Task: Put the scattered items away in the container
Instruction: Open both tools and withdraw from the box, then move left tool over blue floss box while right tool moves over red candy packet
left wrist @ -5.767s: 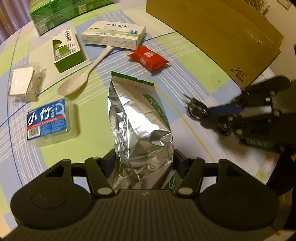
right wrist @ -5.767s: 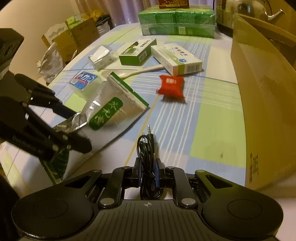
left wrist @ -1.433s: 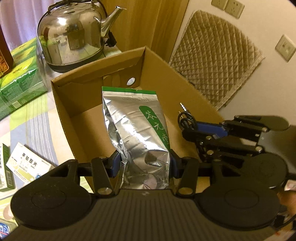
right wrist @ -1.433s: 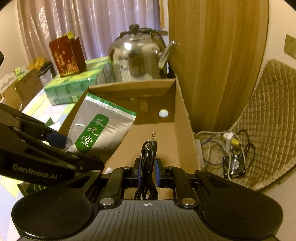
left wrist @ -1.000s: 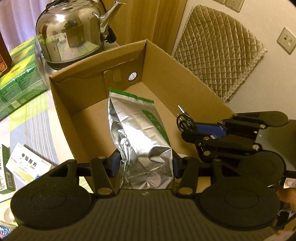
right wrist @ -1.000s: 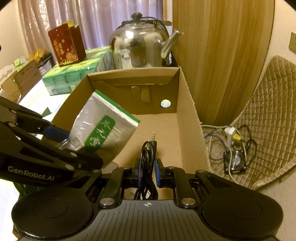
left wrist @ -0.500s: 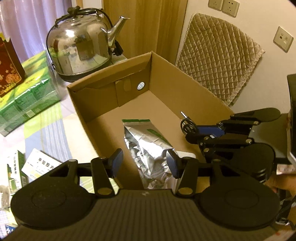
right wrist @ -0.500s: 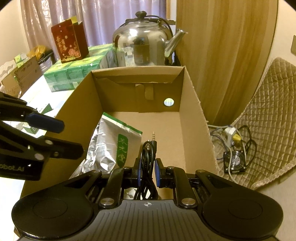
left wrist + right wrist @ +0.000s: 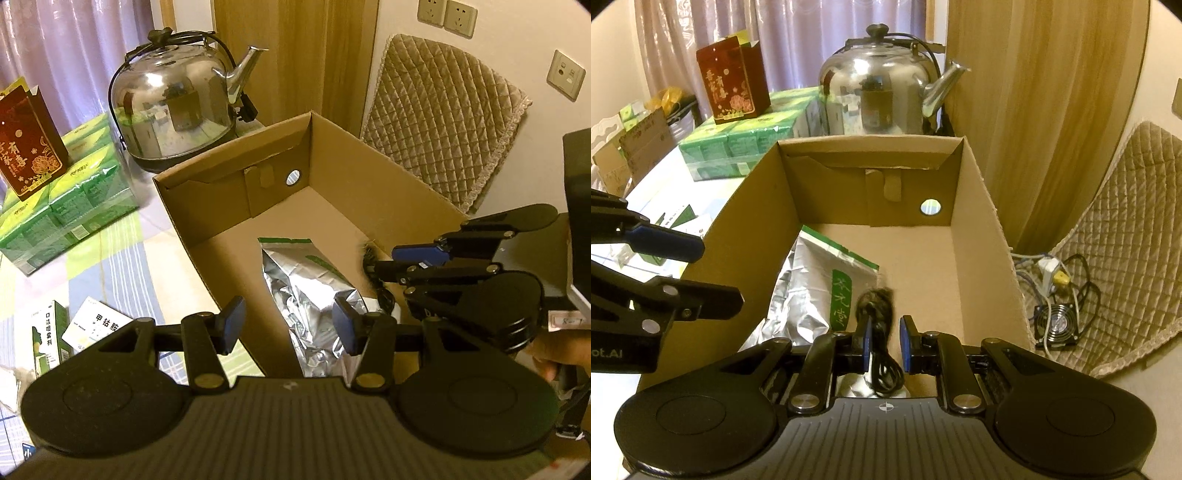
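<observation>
The foil bag (image 9: pixel 306 291) is lying inside the cardboard box (image 9: pixel 373 173); the left tongs (image 9: pixel 290 326) are gaping wide. The right tongs (image 9: pixel 884 341) are parting narrowly, the blurred cable (image 9: pixel 875 306) seemingly dropping. Small boxes (image 9: pixel 70 332) are waiting on the counter (image 9: pixel 122 236).

Open left gripper (image 9: pixel 288 325) hovers above a brown cardboard box (image 9: pixel 373 173) on the table.
A crinkled silver foil pouch with a green label (image 9: pixel 306 291) lies inside; a shiny steel kettle (image 9: pixel 173 110) stands behind, stacked green packs (image 9: pixel 66 199) to the left.
</observation>
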Demonstrator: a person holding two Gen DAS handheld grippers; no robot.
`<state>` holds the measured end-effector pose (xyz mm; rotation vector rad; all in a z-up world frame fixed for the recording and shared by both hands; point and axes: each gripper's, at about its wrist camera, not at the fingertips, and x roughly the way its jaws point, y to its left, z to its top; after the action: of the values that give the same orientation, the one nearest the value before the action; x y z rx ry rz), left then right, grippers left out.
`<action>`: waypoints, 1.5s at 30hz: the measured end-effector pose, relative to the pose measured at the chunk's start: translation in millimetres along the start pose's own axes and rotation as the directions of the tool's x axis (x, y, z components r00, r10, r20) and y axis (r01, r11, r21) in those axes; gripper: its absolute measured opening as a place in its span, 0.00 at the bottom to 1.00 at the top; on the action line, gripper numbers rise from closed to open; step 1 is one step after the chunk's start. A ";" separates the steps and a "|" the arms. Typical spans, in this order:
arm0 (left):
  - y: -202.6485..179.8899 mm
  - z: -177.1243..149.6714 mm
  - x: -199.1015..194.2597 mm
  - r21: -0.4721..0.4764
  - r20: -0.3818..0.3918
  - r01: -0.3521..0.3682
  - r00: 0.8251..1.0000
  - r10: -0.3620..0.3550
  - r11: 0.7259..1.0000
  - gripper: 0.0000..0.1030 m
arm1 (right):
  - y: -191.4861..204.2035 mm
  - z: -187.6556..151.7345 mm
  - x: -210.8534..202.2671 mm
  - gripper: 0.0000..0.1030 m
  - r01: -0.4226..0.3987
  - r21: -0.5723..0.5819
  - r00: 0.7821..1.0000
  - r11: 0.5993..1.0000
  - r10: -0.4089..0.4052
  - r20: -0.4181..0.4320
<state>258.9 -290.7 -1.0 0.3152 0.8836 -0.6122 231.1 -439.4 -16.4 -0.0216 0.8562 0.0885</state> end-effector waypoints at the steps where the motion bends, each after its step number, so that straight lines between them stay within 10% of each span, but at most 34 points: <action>1: 0.4 -0.4 -0.5 0.001 0.001 -0.001 1.000 0.001 1.000 0.45 | 0.7 0.3 -0.2 0.12 0.002 -0.002 1.000 1.000 -0.002 0.002; 21: 30.4 -23.8 -53.6 -0.067 0.058 -0.009 0.998 0.013 0.998 0.49 | 17.2 3.6 -46.3 0.13 0.024 0.009 0.997 1.000 -0.025 0.073; 32: 102.1 -92.6 -125.1 -0.192 0.060 -0.103 0.991 0.116 0.976 0.56 | 47.0 3.9 -98.5 0.58 0.002 0.018 0.991 1.000 -0.004 0.136; 45: 185.5 -187.9 -202.9 -0.336 0.014 -0.241 0.965 0.260 0.911 0.79 | 145.3 -0.1 -129.2 0.72 -0.126 -0.067 0.975 0.990 0.136 0.177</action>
<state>158.9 22.9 49.1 0.1011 0.8566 -0.2255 134.2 -303.6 83.5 -0.0092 0.6724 0.2350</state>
